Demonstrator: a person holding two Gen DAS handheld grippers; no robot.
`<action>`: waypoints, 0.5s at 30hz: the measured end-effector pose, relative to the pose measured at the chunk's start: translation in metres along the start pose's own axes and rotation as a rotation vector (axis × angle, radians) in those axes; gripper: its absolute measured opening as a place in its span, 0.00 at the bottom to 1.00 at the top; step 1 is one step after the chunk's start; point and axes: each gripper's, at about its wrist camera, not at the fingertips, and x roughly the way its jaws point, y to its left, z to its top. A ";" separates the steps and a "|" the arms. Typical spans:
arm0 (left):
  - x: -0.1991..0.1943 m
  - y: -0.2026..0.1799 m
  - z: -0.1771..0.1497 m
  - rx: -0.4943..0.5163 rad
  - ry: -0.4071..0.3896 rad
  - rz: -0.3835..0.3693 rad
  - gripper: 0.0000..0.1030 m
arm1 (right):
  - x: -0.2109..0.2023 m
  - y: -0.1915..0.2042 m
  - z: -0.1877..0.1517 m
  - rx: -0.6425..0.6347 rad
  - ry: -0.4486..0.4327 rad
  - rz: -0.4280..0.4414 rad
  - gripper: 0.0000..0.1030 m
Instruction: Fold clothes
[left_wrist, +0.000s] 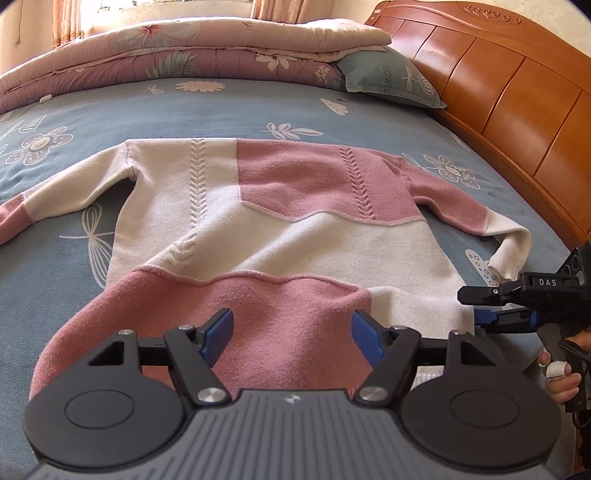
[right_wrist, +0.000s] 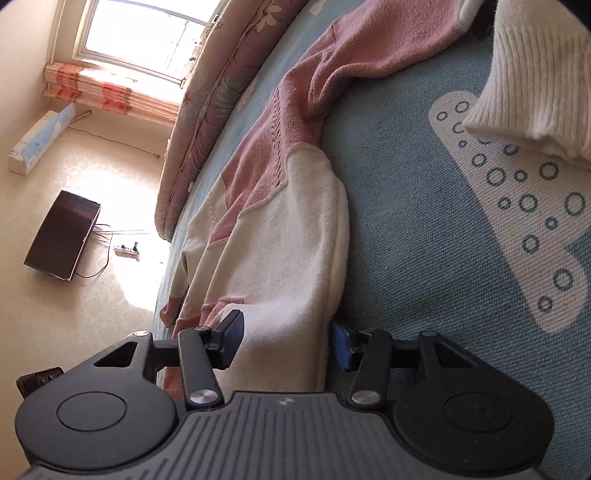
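The sweater (left_wrist: 258, 221) lies spread on the bed (left_wrist: 221, 107). Both tools gape at its hem — left tool (left_wrist: 291, 334), right tool (right_wrist: 286, 341). Shallow bites could slip off the soft knit.

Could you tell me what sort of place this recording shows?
A home bedroom, most likely: a bed with a wooden headboard, a folded quilt and pillow, and a sweater spread on the bedsheet.

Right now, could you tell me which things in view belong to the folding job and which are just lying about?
Job: sweater; left gripper; right gripper, both open around its hem.
Lying about: quilt; pillow; headboard; monitor; power strip.
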 end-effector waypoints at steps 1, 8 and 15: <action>0.000 0.000 -0.001 0.000 0.000 -0.002 0.69 | -0.001 0.000 -0.002 -0.001 0.007 0.002 0.54; 0.000 0.003 -0.001 -0.015 -0.003 -0.018 0.69 | -0.012 -0.003 -0.017 -0.022 0.018 0.019 0.54; -0.002 -0.003 0.000 0.001 -0.017 -0.040 0.69 | -0.001 -0.009 0.004 0.046 -0.046 0.083 0.54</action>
